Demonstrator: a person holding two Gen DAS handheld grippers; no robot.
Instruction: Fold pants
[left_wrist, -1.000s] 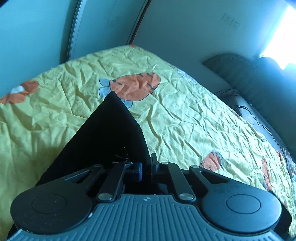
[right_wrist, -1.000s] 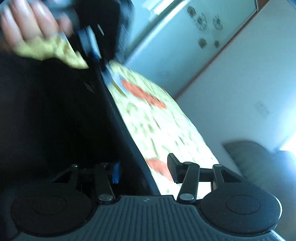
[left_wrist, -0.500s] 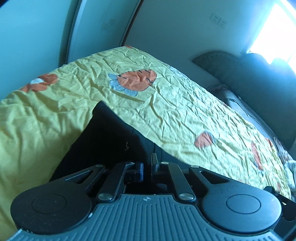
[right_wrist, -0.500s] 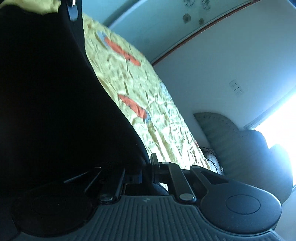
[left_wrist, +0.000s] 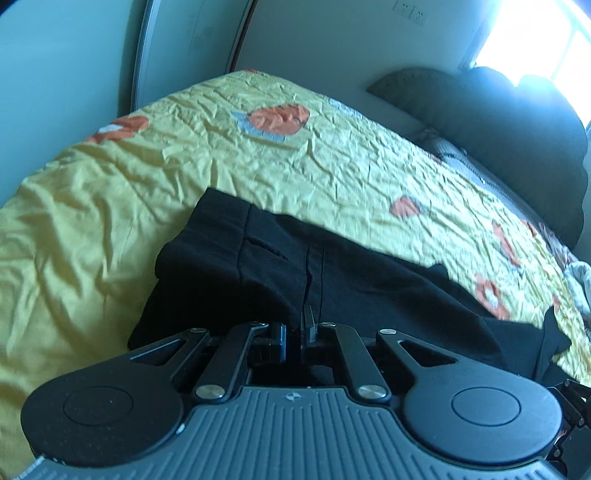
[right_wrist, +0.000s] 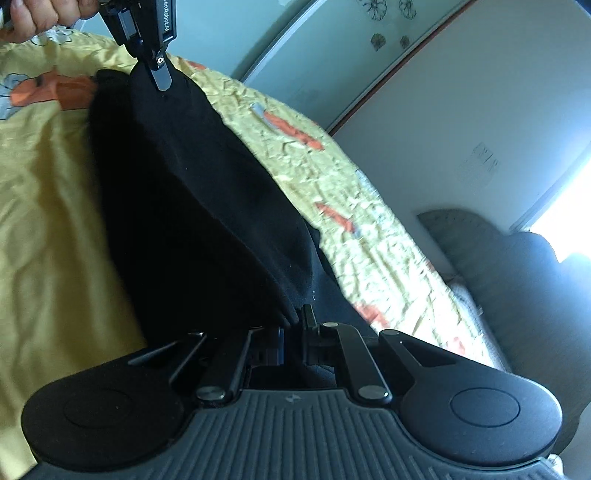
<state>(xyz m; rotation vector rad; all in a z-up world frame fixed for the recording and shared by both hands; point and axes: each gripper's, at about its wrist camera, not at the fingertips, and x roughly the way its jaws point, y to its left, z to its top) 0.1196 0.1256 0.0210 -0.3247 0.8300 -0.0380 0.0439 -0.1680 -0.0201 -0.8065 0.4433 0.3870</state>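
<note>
Black pants (left_wrist: 280, 266) lie partly on a yellow bedspread (left_wrist: 332, 158) with orange carrot prints. My left gripper (left_wrist: 297, 325) is shut on the pants' edge, near a seam. In the right wrist view the pants (right_wrist: 192, 206) stretch between both grippers. My right gripper (right_wrist: 295, 325) is shut on one end of the cloth. My left gripper also shows in the right wrist view (right_wrist: 157, 72), at the top left, held by a hand and pinching the far end.
A dark padded headboard (left_wrist: 517, 118) stands at the right end of the bed. White walls and a sliding door frame (left_wrist: 144, 55) are behind. A bright window (left_wrist: 535, 33) is at the top right. A pale cloth (left_wrist: 580, 280) lies at the bed's right edge.
The pants have come down from hanging in front of both cameras to lying more spread over the bedspread. My right gripper has shut on the cloth. Both grippers have lowered and drawn apart.
</note>
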